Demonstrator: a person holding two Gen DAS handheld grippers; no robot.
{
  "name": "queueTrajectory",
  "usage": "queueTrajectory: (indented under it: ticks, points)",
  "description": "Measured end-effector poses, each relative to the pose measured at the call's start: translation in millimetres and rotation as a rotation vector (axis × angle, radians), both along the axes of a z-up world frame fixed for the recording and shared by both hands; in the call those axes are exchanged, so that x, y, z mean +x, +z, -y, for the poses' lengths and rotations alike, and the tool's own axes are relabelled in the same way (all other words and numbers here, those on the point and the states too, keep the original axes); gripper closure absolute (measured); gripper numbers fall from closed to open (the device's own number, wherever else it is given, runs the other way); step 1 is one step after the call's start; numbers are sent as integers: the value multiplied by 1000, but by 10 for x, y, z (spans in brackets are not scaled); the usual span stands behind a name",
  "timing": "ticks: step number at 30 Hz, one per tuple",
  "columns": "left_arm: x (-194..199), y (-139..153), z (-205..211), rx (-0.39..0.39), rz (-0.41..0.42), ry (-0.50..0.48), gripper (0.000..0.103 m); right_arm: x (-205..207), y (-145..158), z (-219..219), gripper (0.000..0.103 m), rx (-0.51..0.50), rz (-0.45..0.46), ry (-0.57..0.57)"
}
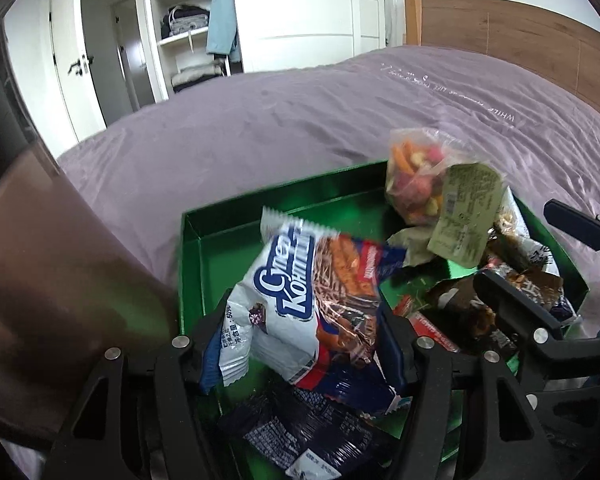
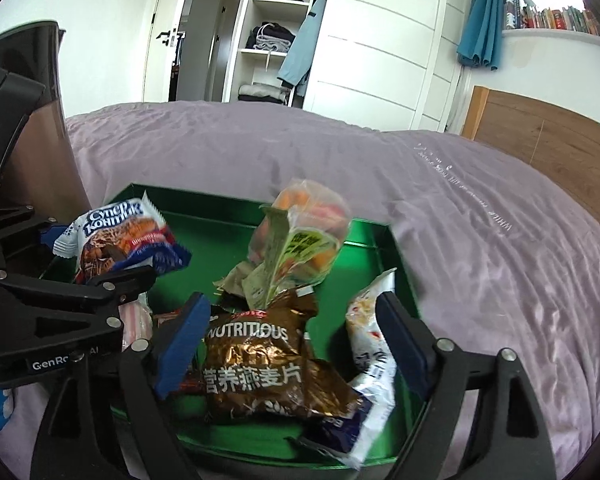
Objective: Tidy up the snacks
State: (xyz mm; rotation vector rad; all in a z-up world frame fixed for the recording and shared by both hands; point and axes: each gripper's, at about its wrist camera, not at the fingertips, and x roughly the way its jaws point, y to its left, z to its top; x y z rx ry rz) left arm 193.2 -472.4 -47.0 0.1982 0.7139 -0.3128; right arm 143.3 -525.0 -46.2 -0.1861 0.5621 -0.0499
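Left tool [image 1: 300, 336] grips a crinkly white wafer packet [image 1: 300, 280]; right tool [image 2: 292, 344] gapes above a glossy, seemingly foil oatmeal bag [image 2: 260, 364].

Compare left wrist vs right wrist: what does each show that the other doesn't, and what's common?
Left wrist only: the dark blue packets lying under the left gripper, which is shut on the white Cyrillic-lettered snack bag.

Right wrist only: the brown NUTRITIOUS oat bag between the open right gripper's pads, a white packet by its right pad, a blue curtain and a bookshelf.

Both: green tray, clear bag of colourful snacks, purple bedspread, wardrobe shelves, wooden headboard.
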Motion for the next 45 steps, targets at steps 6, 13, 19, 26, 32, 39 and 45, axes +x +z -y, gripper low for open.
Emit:
queueTrajectory:
  ticks: [6, 13, 19, 26, 32, 39, 45]
  points:
    - [-186, 147, 25, 12, 32, 7, 44, -213, 204, 64, 0, 28, 19, -10]
    - [-570, 385, -94, -22, 66, 8, 39, -615, 453, 103, 0, 69, 35, -47]
    - [-1018, 446, -434, -92, 50, 2, 28, -985, 521, -2, 0, 105, 21, -73]
    - [-1430, 408, -885, -71, 22, 18, 23, -1318, 454, -307, 0, 120, 3, -93]
    - [-1658, 443, -1190, -65, 27, 52, 23, -1489, 417, -588, 0, 149, -6, -117]
    - [-1752, 544, -1447, -113, 16, 45, 22, -1624, 408, -790, 0, 140, -19, -160]
    - [-1774, 536, -1561, -125, -10, 36, 22, -1650, 371, -824, 0, 132, -33, -187]
